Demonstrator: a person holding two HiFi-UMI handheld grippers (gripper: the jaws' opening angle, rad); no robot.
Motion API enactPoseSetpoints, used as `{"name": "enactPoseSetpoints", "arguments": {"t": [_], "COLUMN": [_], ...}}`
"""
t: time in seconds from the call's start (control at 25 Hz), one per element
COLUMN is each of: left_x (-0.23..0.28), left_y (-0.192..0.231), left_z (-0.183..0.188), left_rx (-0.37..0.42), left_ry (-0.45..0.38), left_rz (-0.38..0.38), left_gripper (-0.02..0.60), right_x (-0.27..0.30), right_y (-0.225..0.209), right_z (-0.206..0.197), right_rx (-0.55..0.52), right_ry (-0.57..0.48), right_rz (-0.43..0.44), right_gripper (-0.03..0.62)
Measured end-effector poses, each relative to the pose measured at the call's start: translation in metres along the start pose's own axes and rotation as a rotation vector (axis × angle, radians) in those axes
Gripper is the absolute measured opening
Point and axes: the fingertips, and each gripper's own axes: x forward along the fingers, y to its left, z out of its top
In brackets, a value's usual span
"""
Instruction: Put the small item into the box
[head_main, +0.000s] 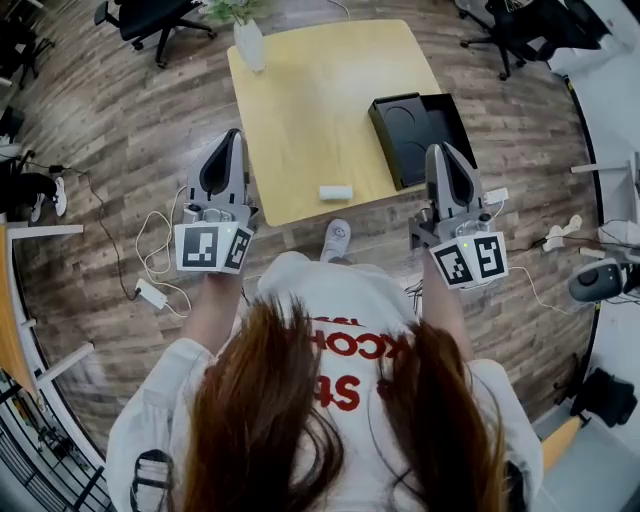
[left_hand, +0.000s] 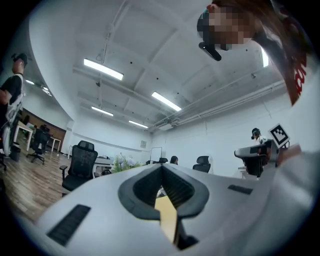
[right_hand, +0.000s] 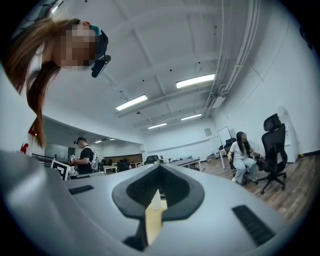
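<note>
So both tools are shut tight with nothing in them. The left tool (head_main: 234, 135) has its jaws pinched together at the tips, and in the left gripper view (left_hand: 161, 169) all you get through the slot behind the tips is a sliver of yellow worktop. Same deal with the right tool (head_main: 441, 150). Its own view (right_hand: 159, 169) shows the jaws meeting at the tips, with a strip of worktop showing in the slot and a pale bit I can't make out.

The small item (head_main: 335, 192) is a little white block lying on the worktop (head_main: 310, 110) right by the near edge, roughly mid-way along it, and neither tool is touching it. The box (head_main: 420, 135) is black and sits open at the worktop's right edge, down toward the near right corner, with round recesses visible in its left half. The item is near the box but clearly apart from it, off to its left.

The left tool hangs out past the worktop's left edge, by the near left corner, over the wood floor (head_main: 120, 160). The right tool is just beside the near right corner, close to the box. Both point about level, away from the person holding them.

There's also a white vase (head_main: 250, 42) with some greenery at the far left corner, plus a power strip (head_main: 151, 294) with cables on the floor to the left.
</note>
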Motion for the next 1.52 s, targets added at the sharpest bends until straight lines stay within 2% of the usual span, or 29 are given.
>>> {"name": "enactPoseSetpoints", "arguments": {"t": [0.28, 0.48, 0.64, 0.8, 1.08, 1.16, 1.28, 1.4, 1.52], "left_x": [0.049, 0.057, 0.058, 0.055, 0.037, 0.031, 0.023, 0.014, 0.008], "left_y": [-0.017, -0.010, 0.000, 0.005, 0.015, 0.016, 0.016, 0.018, 0.018], "left_z": [-0.005, -0.015, -0.032, -0.049, -0.073, -0.080, -0.089, -0.094, -0.096], "left_rx": [0.025, 0.025, 0.022, 0.009, -0.019, -0.028, -0.039, -0.044, -0.048], "left_ry": [-0.024, 0.002, 0.044, 0.088, 0.153, 0.170, 0.192, 0.208, 0.216], "left_rz": [0.101, 0.136, 0.137, 0.127, 0.146, 0.154, 0.164, 0.180, 0.198], "left_gripper": [0.006, 0.006, 0.006, 0.006, 0.006, 0.006, 0.006, 0.006, 0.006], "right_x": [0.037, 0.059, 0.070, 0.070, 0.032, 0.019, 0.003, -0.010, -0.020], "right_y": [-0.046, -0.045, -0.020, 0.014, 0.061, 0.065, 0.068, 0.071, 0.074], "right_z": [0.000, -0.021, -0.064, -0.136, -0.272, -0.301, -0.336, -0.361, -0.376], "right_rx": [0.014, 0.055, 0.095, 0.086, -0.092, -0.129, -0.226, -0.369, -0.504], "right_ry": [0.033, 0.087, 0.192, 0.369, 0.732, 0.817, 0.932, 1.023, 1.057], "right_rz": [0.141, 0.200, 0.275, 0.381, 0.596, 0.642, 0.719, 0.809, 0.878], "right_gripper": [0.006, 0.006, 0.006, 0.008, 0.015, 0.093, 0.167, 0.222, 0.257]}}
